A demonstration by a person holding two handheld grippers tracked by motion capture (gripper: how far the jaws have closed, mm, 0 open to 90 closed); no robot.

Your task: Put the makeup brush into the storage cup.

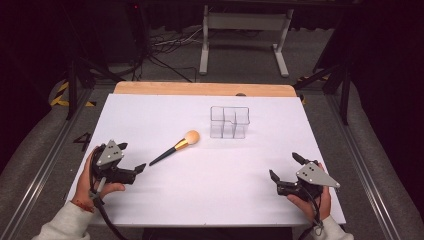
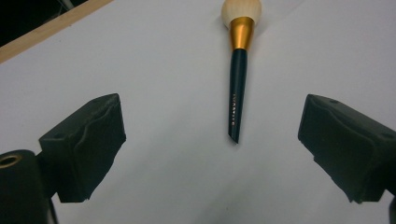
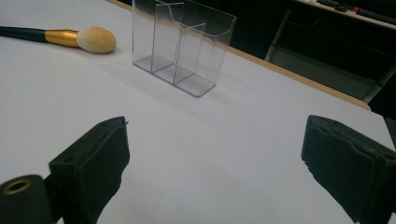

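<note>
A makeup brush with a black handle, gold ferrule and pale round head lies on the white table, left of centre. A clear plastic organizer with several compartments stands upright behind it to the right. My left gripper rests at the near left, open, a short way from the handle tip. In the left gripper view the brush points toward the wide gap of that gripper. My right gripper is open at the near right, holding nothing. Its view has the organizer and brush ahead of the gripper.
A wooden strip borders the table's far edge. Beyond it stand a white desk frame and cables on a dark floor. Metal rails run along both sides of the table.
</note>
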